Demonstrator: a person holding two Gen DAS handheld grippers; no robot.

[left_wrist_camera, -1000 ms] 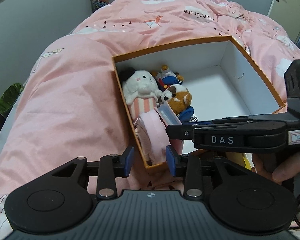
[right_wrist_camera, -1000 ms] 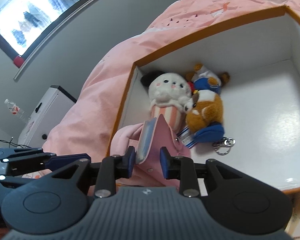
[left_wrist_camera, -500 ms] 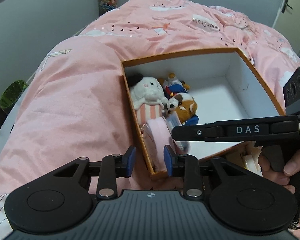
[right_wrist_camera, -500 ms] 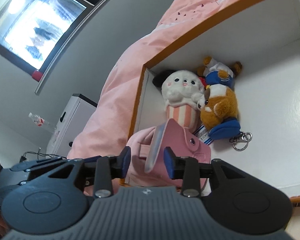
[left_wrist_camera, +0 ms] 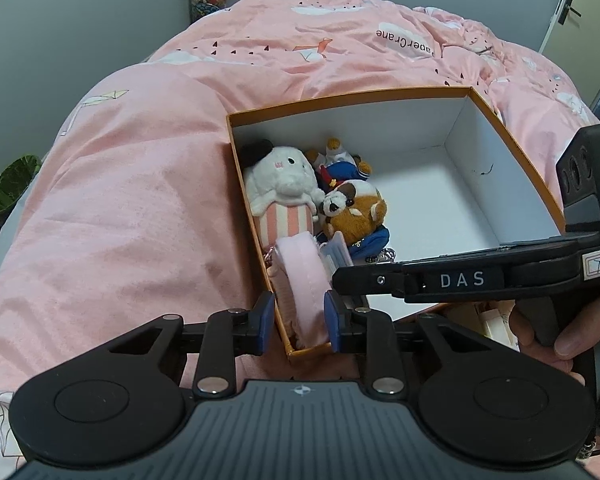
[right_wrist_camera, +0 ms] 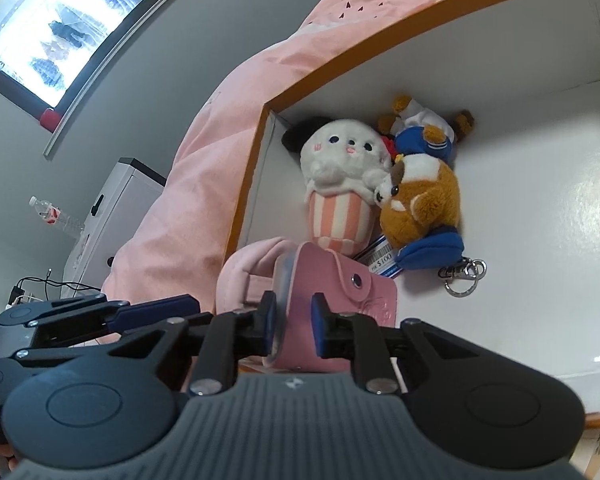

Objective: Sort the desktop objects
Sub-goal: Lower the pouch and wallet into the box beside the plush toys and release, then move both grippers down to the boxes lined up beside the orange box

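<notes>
Placing step: left gripper closing around pink pouch and box wall, right gripper closing on pink card wallet, both at box 7 o'clock corner; next likely release inside.

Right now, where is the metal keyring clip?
In the right wrist view the keyring clip lies on the white floor of the orange-rimmed box, right of centre, attached to the blue pouch just below the brown plush.
</notes>
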